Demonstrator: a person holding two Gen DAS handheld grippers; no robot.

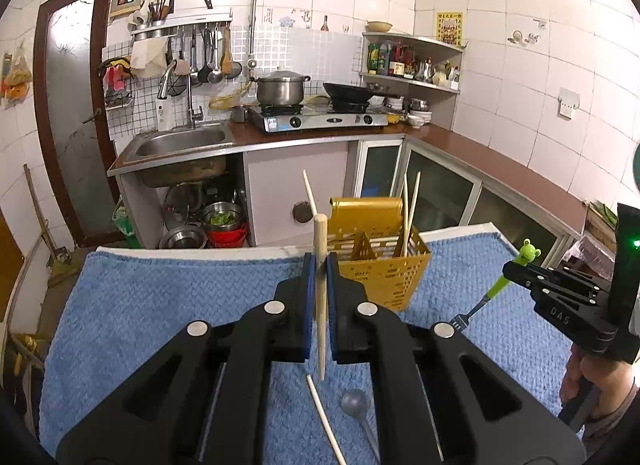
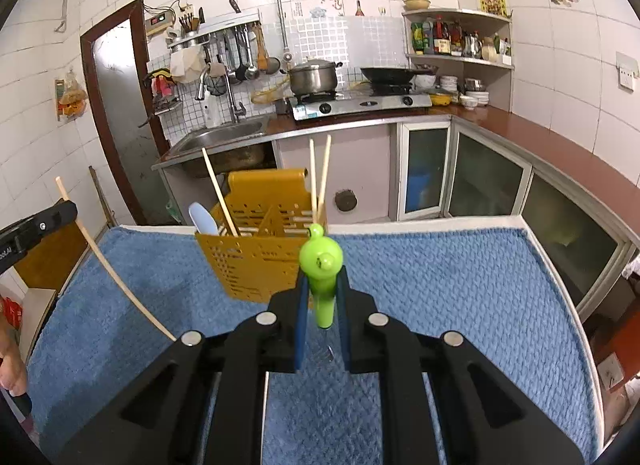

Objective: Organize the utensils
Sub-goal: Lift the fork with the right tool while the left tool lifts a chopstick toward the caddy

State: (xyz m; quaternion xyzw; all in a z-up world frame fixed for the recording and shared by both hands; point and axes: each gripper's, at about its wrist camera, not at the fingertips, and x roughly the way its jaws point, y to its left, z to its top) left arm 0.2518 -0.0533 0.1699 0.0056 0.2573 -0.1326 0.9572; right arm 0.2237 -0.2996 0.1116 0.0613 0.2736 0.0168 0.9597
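A yellow perforated utensil holder stands on the blue towel and holds chopsticks; it also shows in the right wrist view, with a pale blue spoon in it. My left gripper is shut on a wooden chopstick, held upright above the towel just left of the holder. My right gripper is shut on a green frog-handled fork, held above the towel in front of the holder. A loose chopstick and a grey spoon lie under the left gripper.
The towel covers a white table. Behind it are a sink, a gas stove with a pot and wok, and a brown counter along the right wall. Bowls sit under the sink.
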